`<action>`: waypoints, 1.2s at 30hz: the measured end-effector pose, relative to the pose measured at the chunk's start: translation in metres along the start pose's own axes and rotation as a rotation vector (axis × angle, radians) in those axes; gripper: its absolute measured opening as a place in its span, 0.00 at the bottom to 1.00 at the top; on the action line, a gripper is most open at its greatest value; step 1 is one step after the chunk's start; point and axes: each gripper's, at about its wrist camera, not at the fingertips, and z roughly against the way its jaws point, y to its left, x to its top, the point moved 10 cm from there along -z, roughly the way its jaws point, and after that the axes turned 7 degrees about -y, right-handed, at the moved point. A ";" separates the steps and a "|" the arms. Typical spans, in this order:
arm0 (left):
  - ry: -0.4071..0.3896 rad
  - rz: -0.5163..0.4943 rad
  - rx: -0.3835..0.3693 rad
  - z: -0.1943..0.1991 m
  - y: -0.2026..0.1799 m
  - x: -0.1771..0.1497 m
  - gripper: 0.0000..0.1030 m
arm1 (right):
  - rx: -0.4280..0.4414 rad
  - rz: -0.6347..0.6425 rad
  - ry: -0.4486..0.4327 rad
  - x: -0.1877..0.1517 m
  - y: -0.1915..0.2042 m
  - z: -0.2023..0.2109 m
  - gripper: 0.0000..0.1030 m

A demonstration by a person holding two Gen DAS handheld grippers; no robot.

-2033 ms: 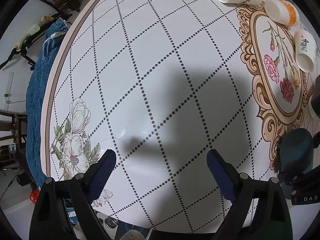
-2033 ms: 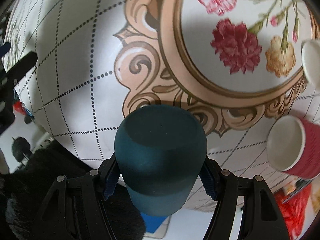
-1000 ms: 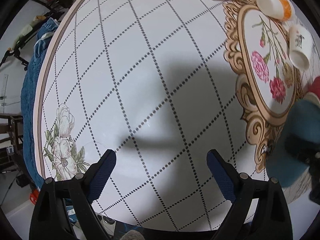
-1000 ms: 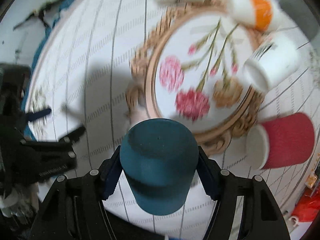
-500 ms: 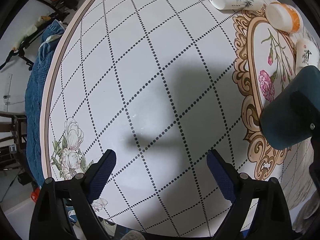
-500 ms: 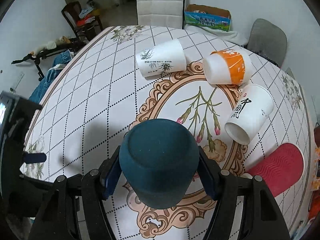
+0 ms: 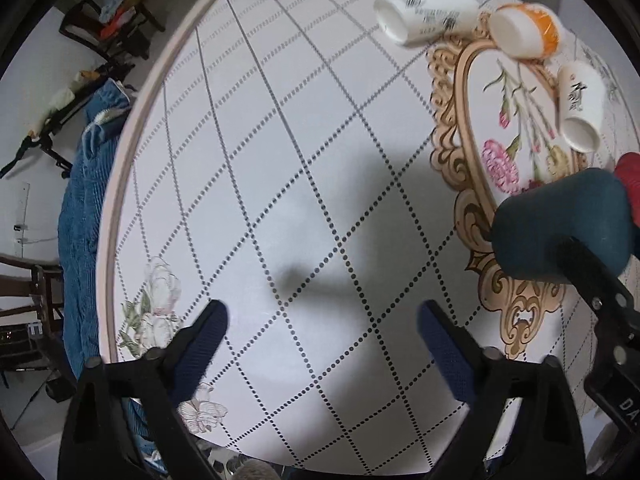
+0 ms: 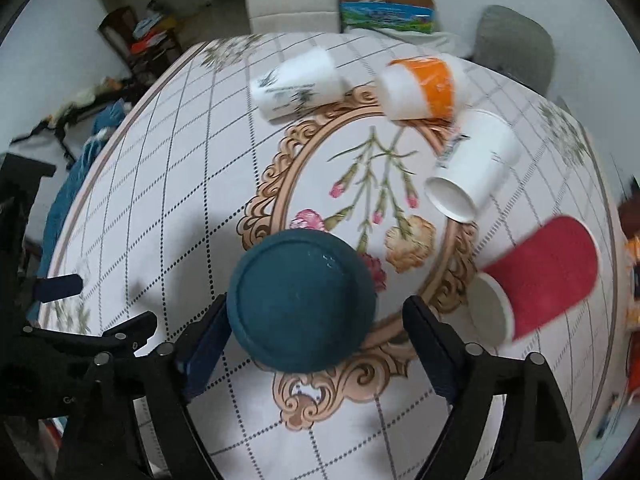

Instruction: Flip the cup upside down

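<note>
Dark teal round cup point(image 8: 301, 300) sits base-up between the right claw point(image 8: 316, 320) fingers, over the table point(image 8: 180, 184) medallion. Jaws look spread: right pad clear of it, left pad touching or nearly, likely releasing. Left claw point(image 7: 320, 340) apart, idle, holding nothing.

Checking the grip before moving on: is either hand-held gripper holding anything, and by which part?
Nothing is gripped. The right hand-held gripper stands open around the upside-down teal cup, one finger clear of it. The left hand-held gripper is empty.
</note>
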 end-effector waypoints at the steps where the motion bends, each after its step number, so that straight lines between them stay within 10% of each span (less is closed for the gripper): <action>1: -0.013 -0.003 -0.001 0.006 -0.001 0.000 0.98 | -0.010 -0.015 -0.003 -0.002 -0.003 0.007 0.92; 14: -0.203 -0.027 -0.066 0.107 -0.012 0.000 0.98 | -0.243 -0.167 -0.097 -0.034 -0.053 0.128 0.95; 36: -0.505 0.013 -0.083 0.325 -0.002 -0.082 0.98 | -0.180 -0.153 -0.333 -0.086 -0.024 0.387 0.95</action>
